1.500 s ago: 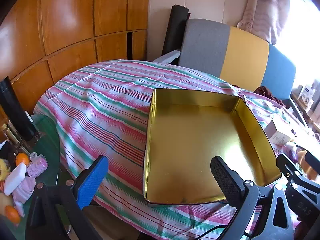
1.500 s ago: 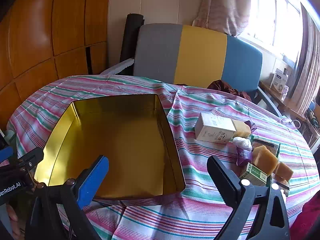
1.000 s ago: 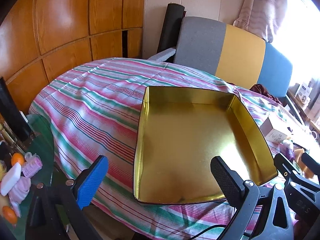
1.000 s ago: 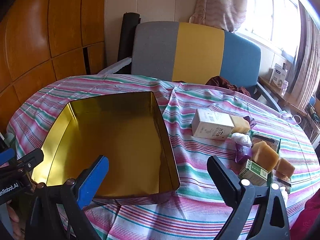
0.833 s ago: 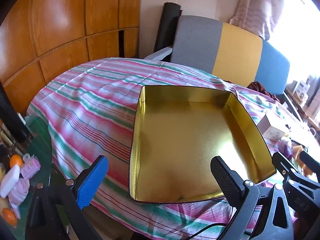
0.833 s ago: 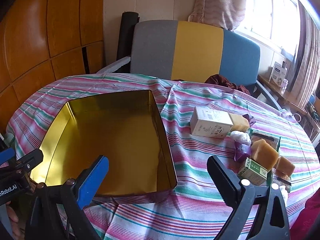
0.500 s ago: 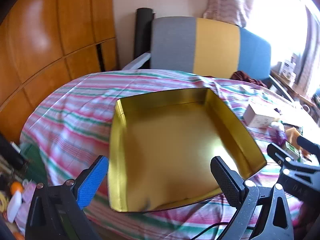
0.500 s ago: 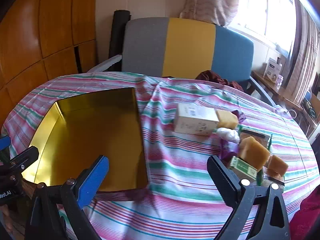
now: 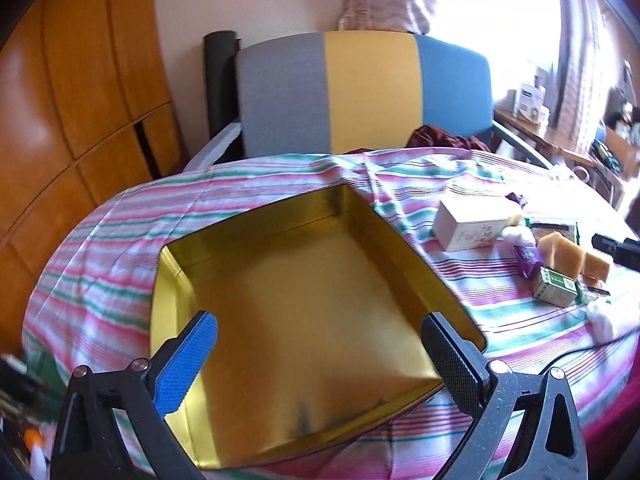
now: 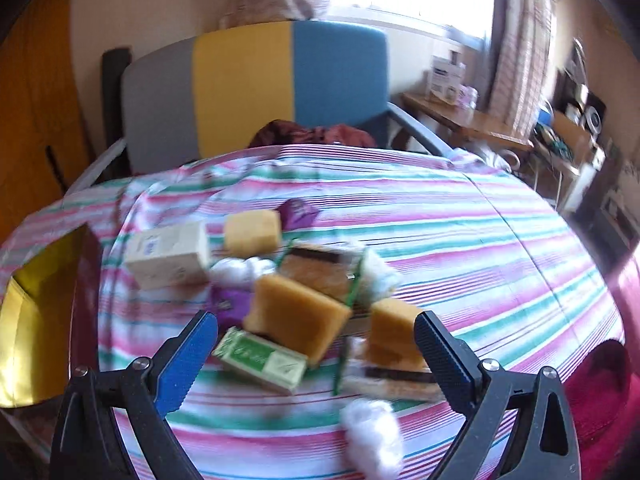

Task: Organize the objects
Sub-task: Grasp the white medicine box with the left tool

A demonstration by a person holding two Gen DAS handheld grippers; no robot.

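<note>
Hovering with jaws spread and empty, the right gripper faces the orange sponge block at centre frame, likely lining up a grasp; the left gripper, equally wide and empty, waits over the shallow gold metal tray.

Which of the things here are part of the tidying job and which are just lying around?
Part of the job:
gold tin tray
white carton
green box
yellow sponges
cotton ball
purple wrapper

Just lying about:
striped tablecloth
tricolour chair
dark red cloth
side table clutter
</note>
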